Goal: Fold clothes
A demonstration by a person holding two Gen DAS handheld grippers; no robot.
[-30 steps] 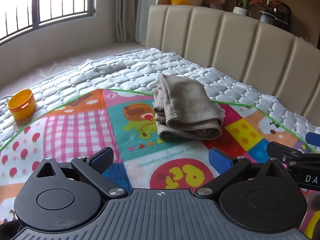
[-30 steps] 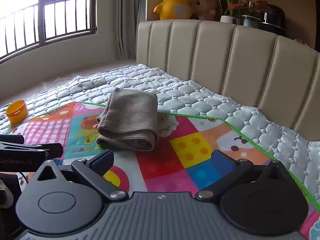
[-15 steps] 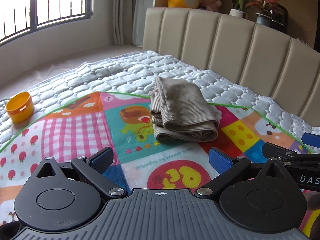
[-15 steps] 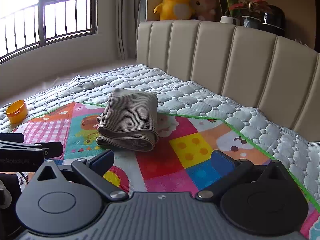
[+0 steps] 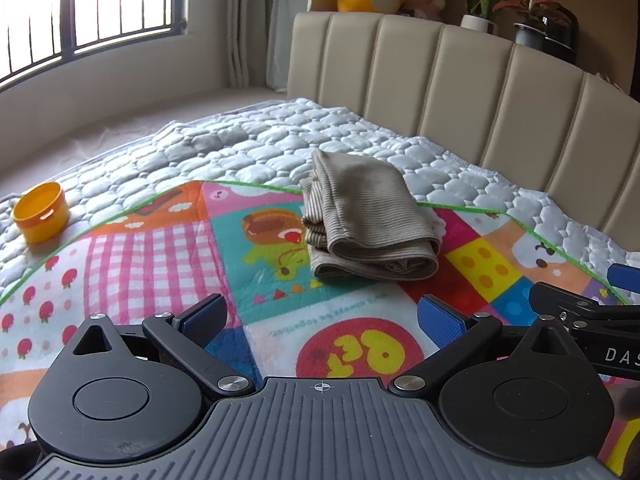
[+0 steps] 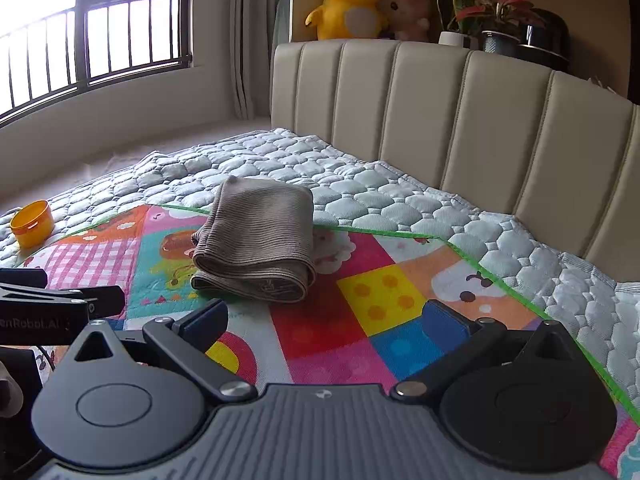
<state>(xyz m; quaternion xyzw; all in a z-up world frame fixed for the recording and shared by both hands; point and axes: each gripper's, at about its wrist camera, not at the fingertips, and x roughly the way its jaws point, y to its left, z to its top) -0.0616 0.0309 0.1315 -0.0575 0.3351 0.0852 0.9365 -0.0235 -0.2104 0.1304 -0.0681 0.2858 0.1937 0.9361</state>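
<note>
My left gripper (image 5: 322,318) stood wide, both blue pads (image 5: 439,321) clear of any cloth and holding nothing. My right gripper (image 6: 326,320) was likewise spread wide and empty, hovering above the mat (image 6: 360,320). Each gripper showed at the edge of the other's view, side by side and apart.

Ahead of both lay the garment (image 5: 368,218), a taupe ribbed piece folded into a compact stack of several layers, the rolled fold facing me. It rested flat, straddling the mat's green far border (image 6: 400,234), part on the patterned mat and part on the grey quilt (image 5: 240,148). Neither gripper touched it.

Well to the left, an orange cup (image 5: 40,212) sat upright on the quilt, just beyond the mat's edge. Behind the quilt rose the beige headboard (image 6: 440,120), with plush toys (image 6: 348,4) and potted plants (image 6: 496,16) on the ledge above it.
</note>
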